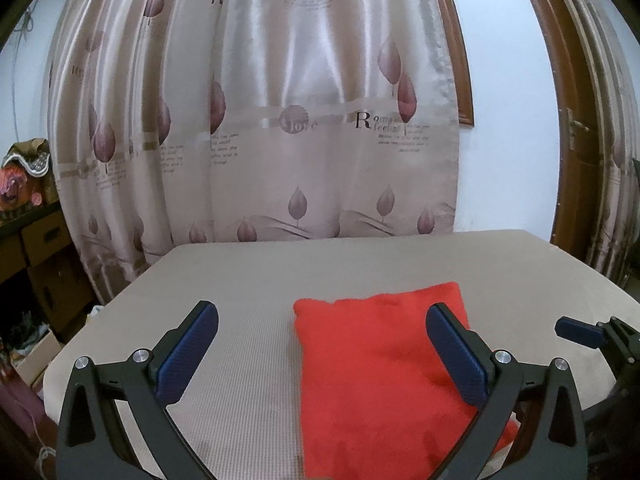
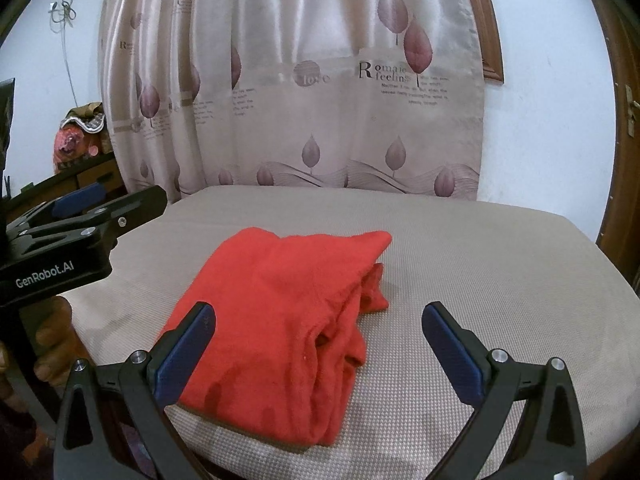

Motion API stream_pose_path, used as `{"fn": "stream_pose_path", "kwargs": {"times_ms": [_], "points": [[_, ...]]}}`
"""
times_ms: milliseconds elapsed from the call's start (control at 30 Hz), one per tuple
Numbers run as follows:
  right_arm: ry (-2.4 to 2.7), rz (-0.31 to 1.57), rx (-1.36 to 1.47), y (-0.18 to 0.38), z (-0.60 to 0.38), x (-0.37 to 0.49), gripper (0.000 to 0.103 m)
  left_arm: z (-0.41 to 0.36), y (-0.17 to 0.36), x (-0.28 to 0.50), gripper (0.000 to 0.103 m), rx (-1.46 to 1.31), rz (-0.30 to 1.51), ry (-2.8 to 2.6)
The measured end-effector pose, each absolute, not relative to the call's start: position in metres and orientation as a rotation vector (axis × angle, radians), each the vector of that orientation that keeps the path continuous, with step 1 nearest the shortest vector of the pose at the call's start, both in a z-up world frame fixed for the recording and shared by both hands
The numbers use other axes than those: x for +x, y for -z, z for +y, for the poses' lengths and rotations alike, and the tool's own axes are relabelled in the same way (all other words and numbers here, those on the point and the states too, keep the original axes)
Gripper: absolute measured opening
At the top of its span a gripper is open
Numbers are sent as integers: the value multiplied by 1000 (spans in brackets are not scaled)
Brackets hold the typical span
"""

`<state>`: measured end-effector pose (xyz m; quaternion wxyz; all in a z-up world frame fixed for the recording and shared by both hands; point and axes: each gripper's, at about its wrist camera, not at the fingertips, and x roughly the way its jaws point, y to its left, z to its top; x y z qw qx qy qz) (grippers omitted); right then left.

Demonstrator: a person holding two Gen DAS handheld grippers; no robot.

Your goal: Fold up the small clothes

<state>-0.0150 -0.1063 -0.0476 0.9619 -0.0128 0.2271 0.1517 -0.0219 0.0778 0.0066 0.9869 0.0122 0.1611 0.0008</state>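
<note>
A red garment (image 1: 376, 364) lies folded into a thick rectangle on the beige table (image 1: 248, 280). In the right wrist view the red garment (image 2: 288, 312) shows stacked layers along its right edge. My left gripper (image 1: 322, 320) stands open above the table's near edge, nothing between its blue pads, with its right finger over the cloth. My right gripper (image 2: 318, 320) is open too, hovering above the near end of the garment without touching it. The left gripper (image 2: 76, 200) also shows at the left edge of the right wrist view, held by a hand (image 2: 52, 336).
A patterned curtain (image 1: 256, 120) hangs right behind the table. Cardboard boxes and clutter (image 1: 36, 248) stand at the left. A wooden door (image 1: 576, 120) is at the right. The right gripper's blue pad (image 1: 580, 330) shows at the right edge of the left wrist view.
</note>
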Motion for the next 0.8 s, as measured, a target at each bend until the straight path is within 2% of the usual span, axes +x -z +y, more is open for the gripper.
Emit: {"fn": "stream_pose_path", "kwargs": {"times_ms": [800], "points": [[-307,501,-40,56,-101,-12,103,81,13,-9,103,10,372,-18]]}}
